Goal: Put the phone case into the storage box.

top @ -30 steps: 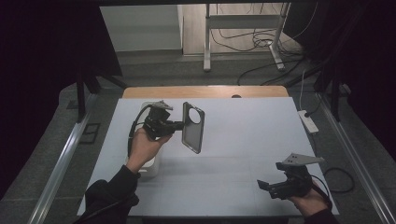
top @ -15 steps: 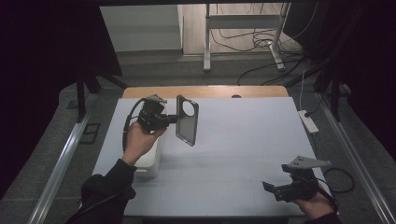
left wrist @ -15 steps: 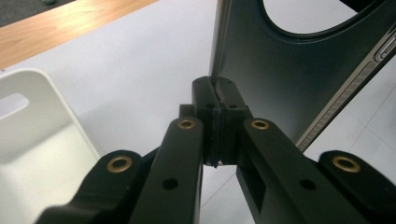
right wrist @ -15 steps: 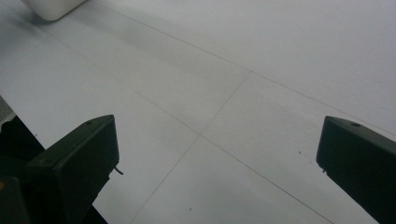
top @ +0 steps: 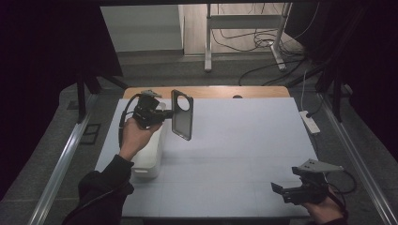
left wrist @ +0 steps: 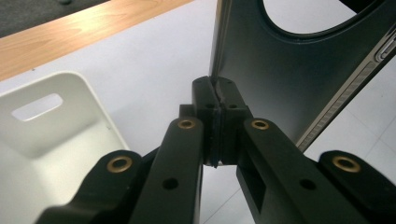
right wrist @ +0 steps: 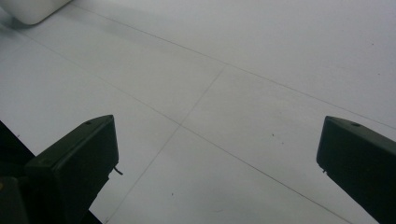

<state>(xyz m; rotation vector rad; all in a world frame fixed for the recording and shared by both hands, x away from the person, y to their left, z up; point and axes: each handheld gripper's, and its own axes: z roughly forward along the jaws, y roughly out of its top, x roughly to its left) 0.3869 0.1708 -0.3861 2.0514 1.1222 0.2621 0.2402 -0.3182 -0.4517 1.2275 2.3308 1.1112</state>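
Glossy dark phone case point(top: 182, 115) (plastic), matt white bin point(top: 149, 154)

A white bin point(top: 149, 154) stands at the table's point(top: 244, 154) left edge, with open tabletop everywhere to its right.

The right gripper point(right wrist: 217, 158) looks down on the white table point(right wrist: 243, 84), its two black jaws standing wide apart with nothing between them. Thin seam lines cross the table between the jaws. A white bin's corner point(right wrist: 32, 9) lies far beyond the left-hand jaw.

L gripper point(top: 165, 114) raised, jaws clamped tight; R gripper point(top: 281, 190) low, jaws wide apart.
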